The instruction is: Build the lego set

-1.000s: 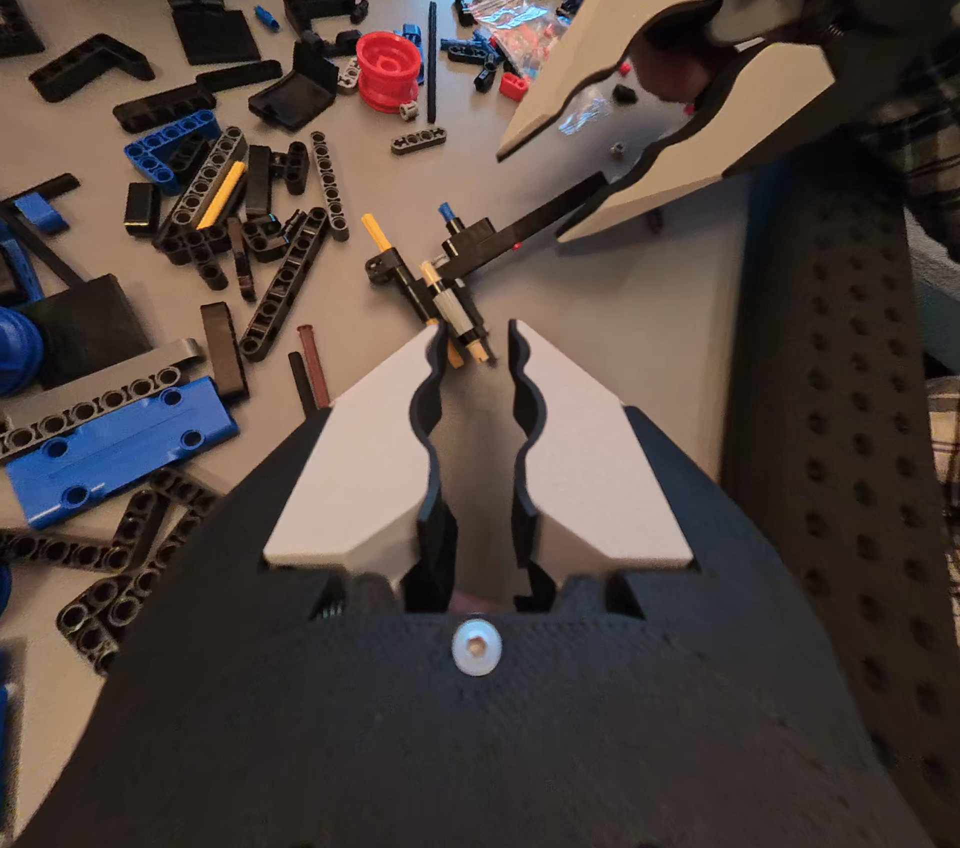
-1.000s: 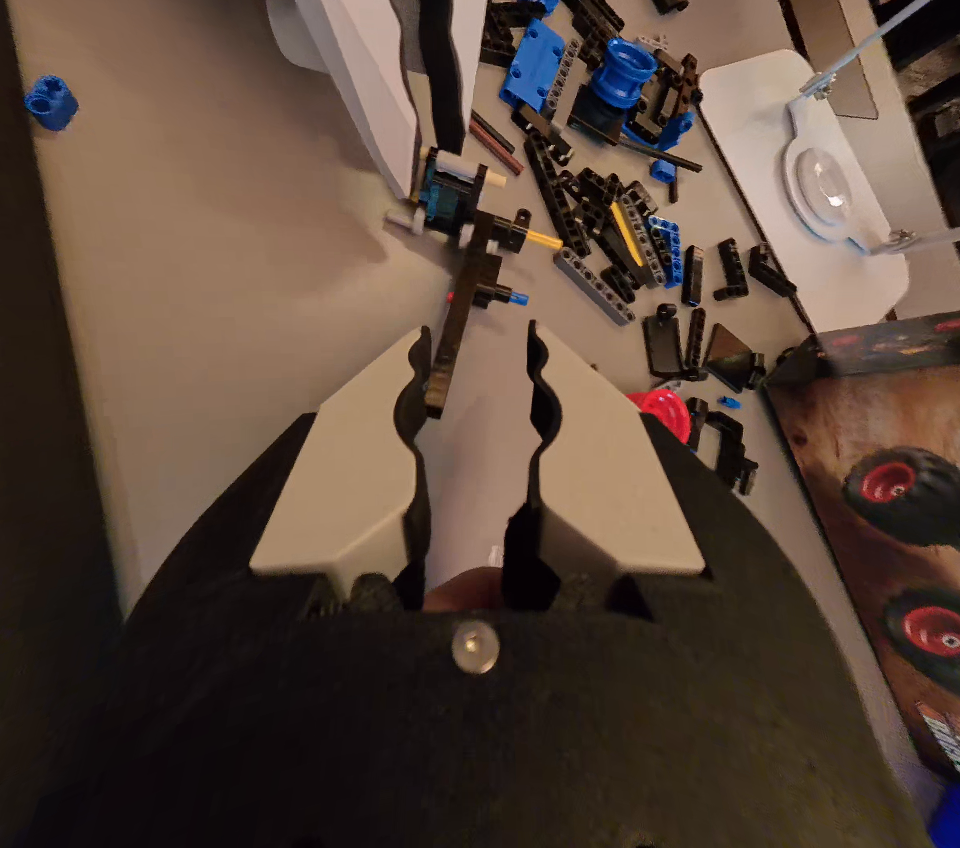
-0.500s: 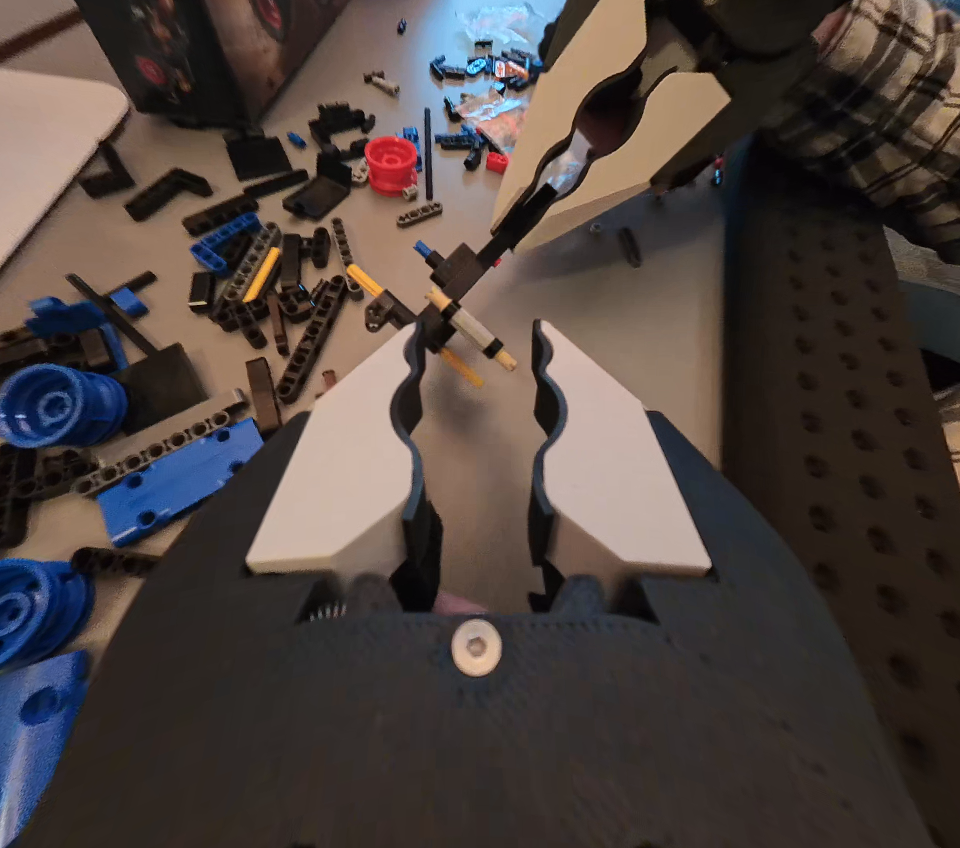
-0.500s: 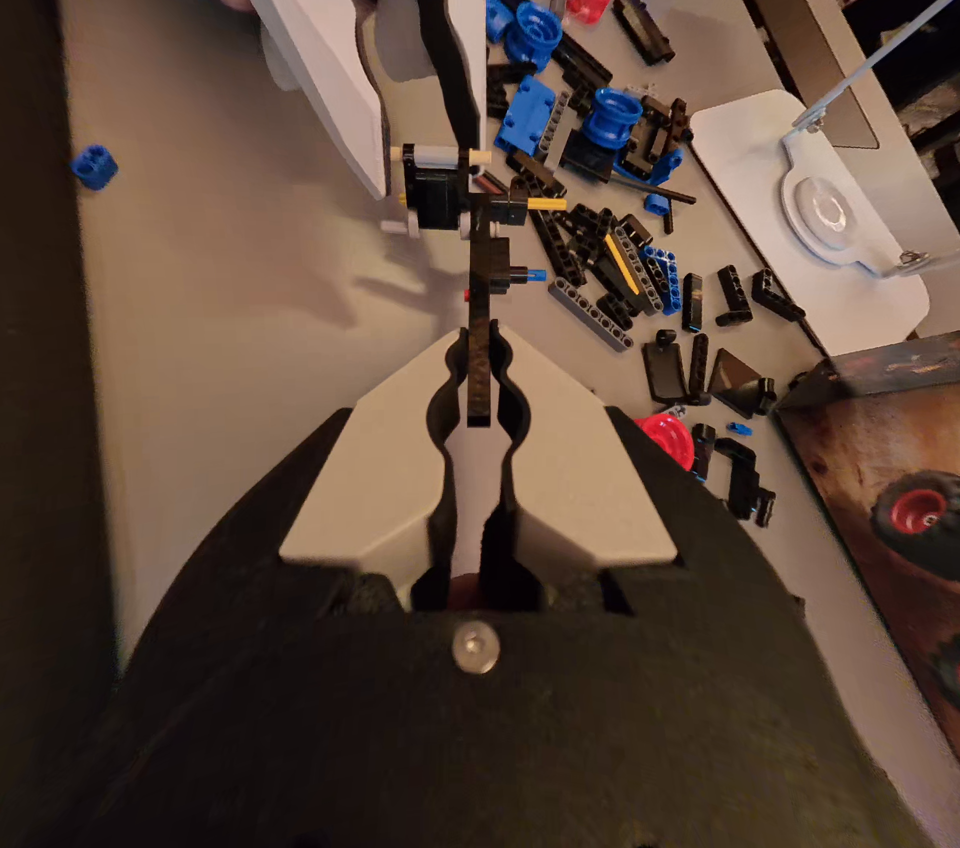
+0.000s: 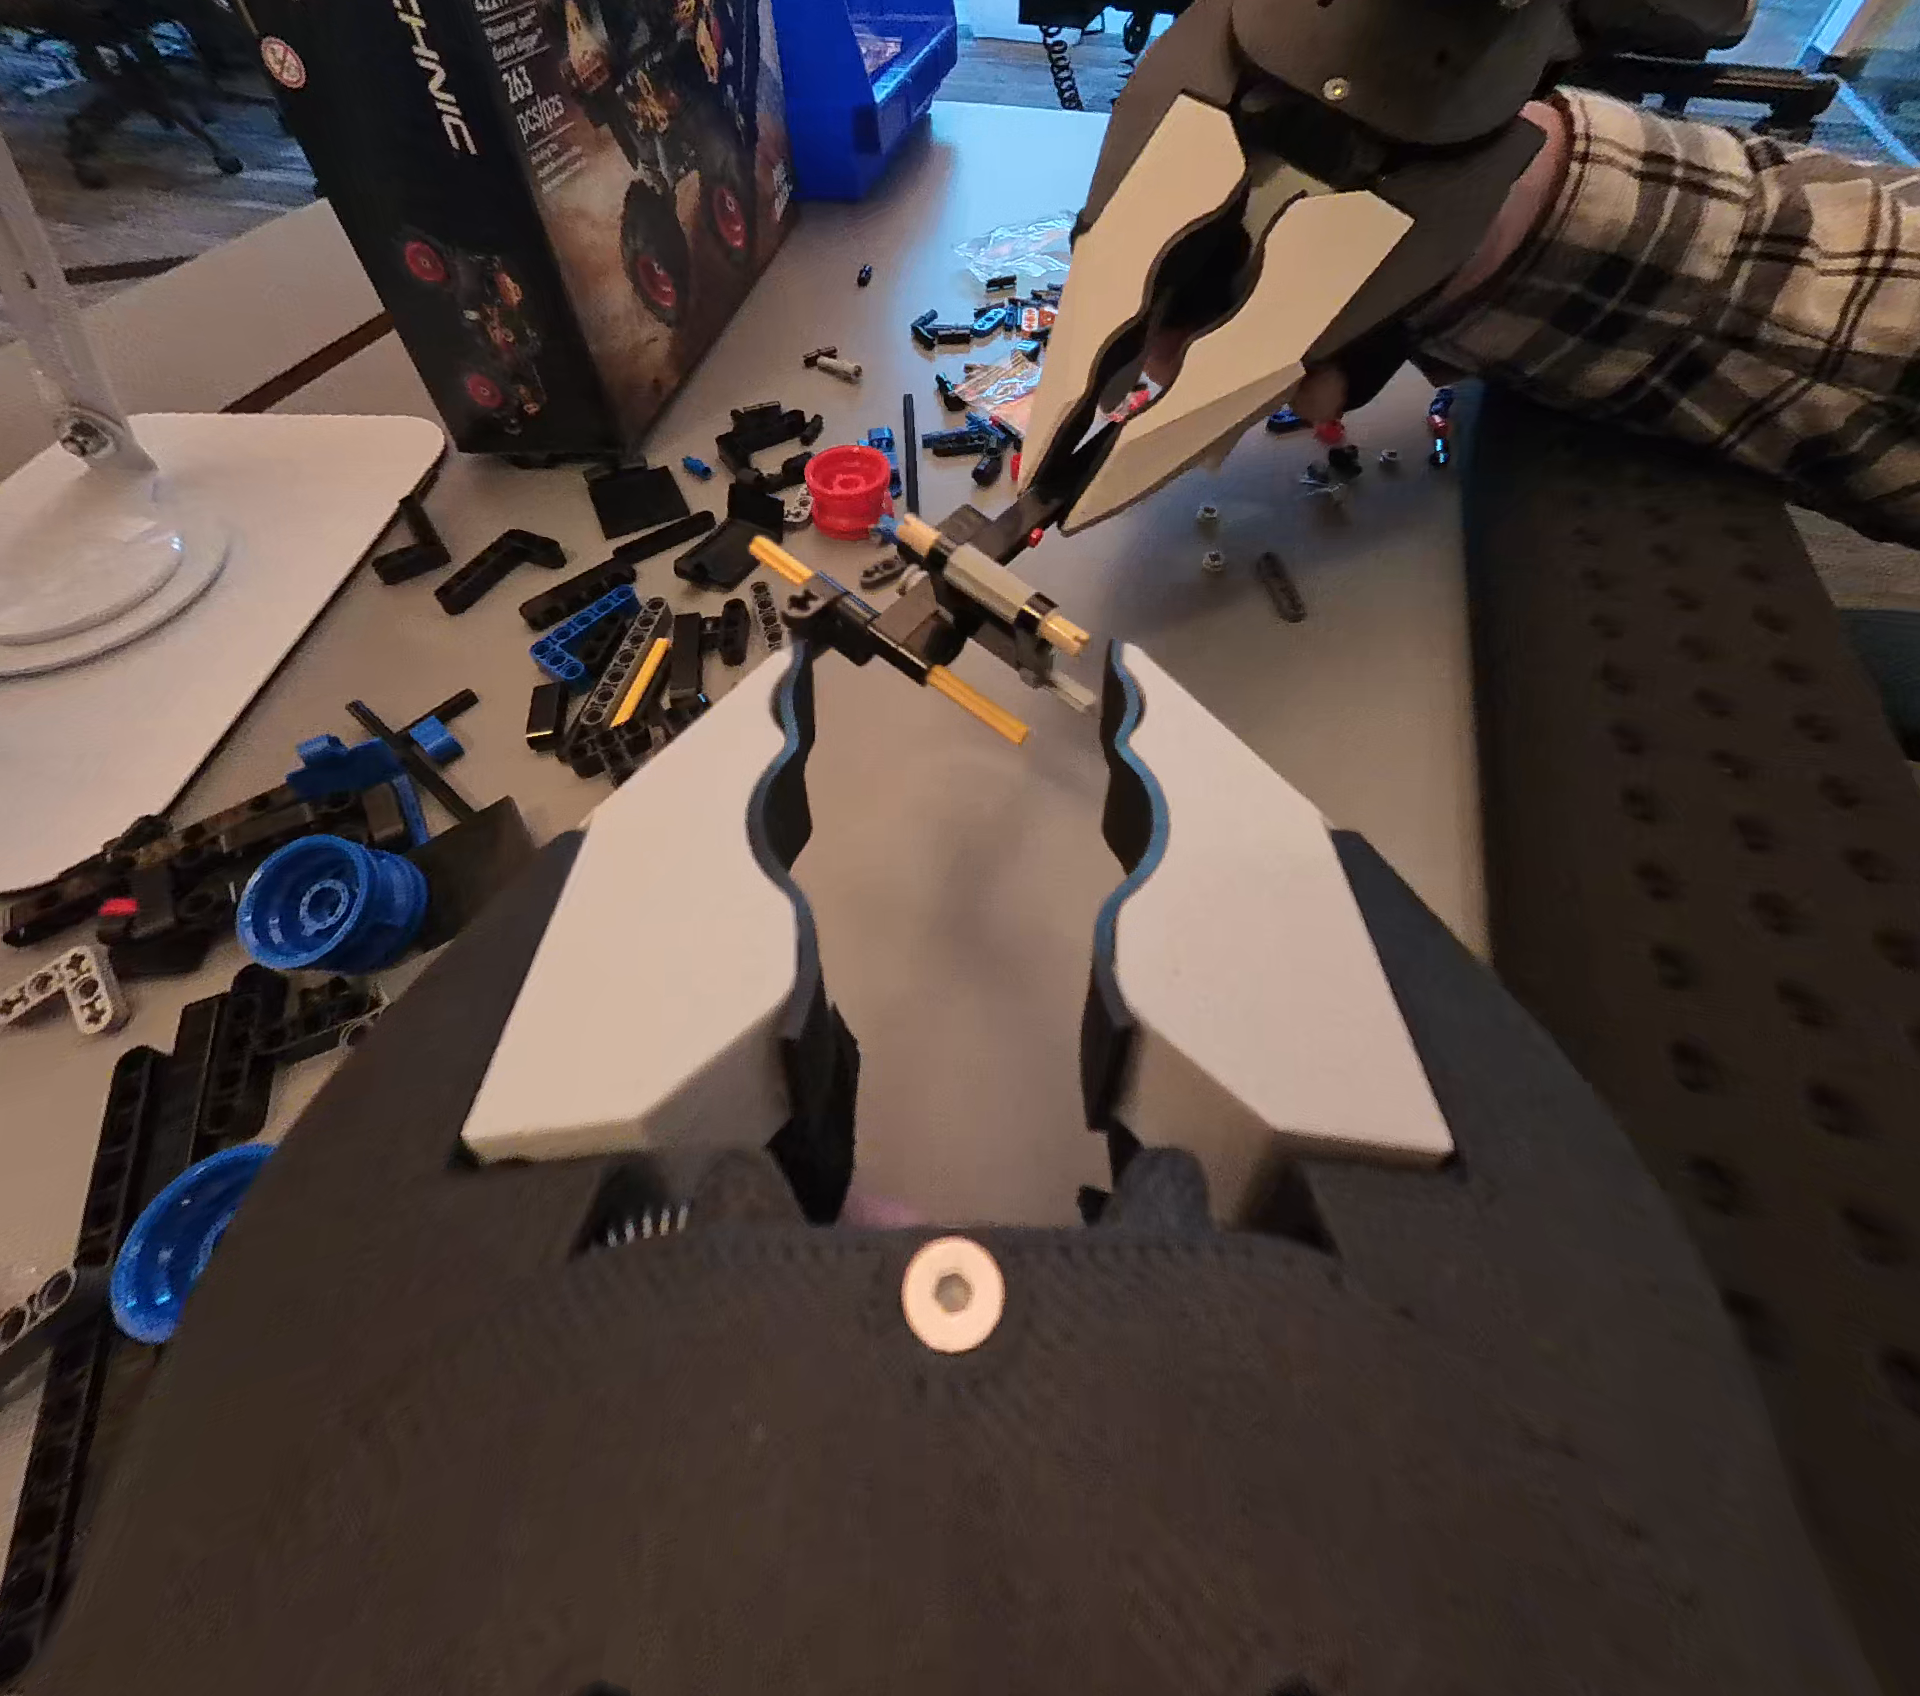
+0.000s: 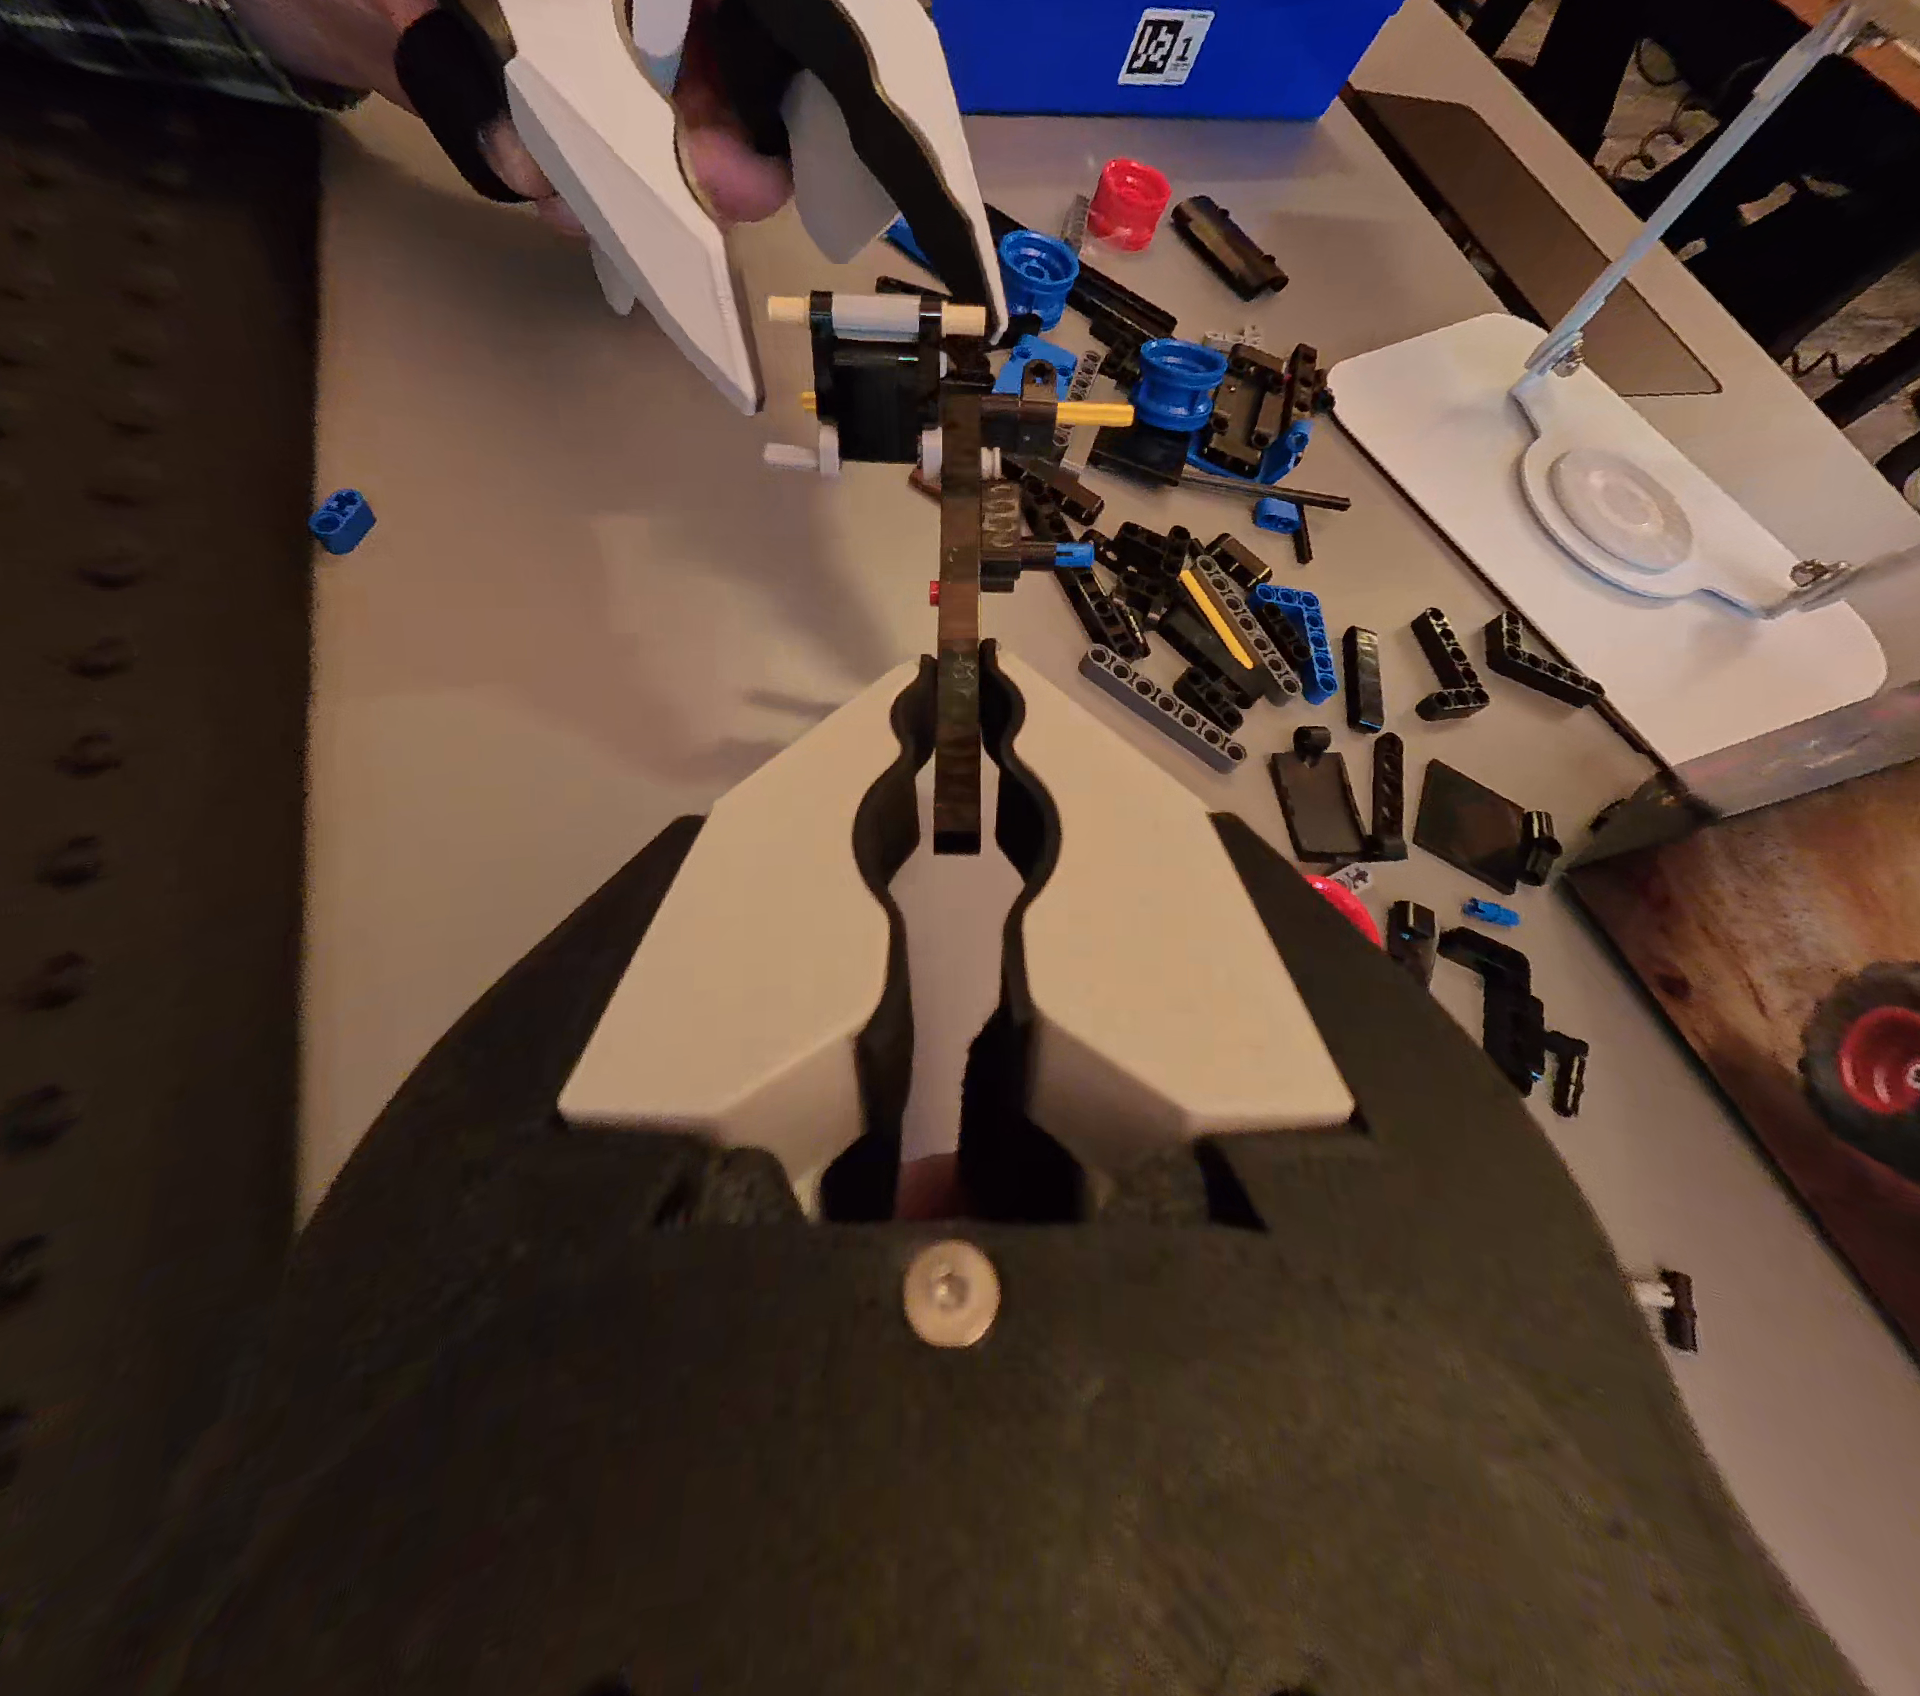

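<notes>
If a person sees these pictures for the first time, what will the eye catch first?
First, the half-built black assembly held above the grey table: the right gripper is shut on its long black beam, and the open left gripper faces it. Next, the loose pile of parts and the set's tall box behind.

Warm, dim indoor light is falling from above, soft shadows are pooling on the counter (image 6: 582, 711), wide-angle bending is curving the edges, and the background is blurring slightly.

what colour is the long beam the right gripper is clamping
Black. The long beam shows best in the right wrist view, pinched in the right gripper.
</notes>
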Motion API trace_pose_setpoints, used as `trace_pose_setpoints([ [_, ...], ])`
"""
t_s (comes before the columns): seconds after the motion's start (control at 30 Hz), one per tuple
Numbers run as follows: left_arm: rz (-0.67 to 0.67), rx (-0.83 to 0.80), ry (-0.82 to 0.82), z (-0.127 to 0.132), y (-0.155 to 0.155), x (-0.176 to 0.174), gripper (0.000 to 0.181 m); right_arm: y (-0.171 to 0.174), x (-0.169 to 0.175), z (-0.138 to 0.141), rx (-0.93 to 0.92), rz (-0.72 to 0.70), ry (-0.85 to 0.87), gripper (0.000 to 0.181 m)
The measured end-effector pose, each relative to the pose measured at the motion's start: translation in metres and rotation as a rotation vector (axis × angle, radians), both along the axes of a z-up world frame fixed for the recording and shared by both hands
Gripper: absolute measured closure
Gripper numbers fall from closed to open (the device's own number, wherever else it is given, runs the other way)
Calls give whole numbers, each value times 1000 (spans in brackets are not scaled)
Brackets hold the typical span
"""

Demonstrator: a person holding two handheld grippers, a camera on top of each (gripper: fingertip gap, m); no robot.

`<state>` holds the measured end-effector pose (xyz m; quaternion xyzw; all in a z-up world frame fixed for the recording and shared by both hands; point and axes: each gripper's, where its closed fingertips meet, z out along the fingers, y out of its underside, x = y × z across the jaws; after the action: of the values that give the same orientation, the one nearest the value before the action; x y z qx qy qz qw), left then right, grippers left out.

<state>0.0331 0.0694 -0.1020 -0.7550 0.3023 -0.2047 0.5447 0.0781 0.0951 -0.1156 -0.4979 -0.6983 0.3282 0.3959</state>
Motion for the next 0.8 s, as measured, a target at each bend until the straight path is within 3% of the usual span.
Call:
trace_pose_setpoints([
  [0.53,-28,79,66,2,-3,11,128,-1,0,3,-28,-1,27,175],
  [0.8,14,192,221,2,0,10,133,-12,2,14,-395,36,45,175],
])
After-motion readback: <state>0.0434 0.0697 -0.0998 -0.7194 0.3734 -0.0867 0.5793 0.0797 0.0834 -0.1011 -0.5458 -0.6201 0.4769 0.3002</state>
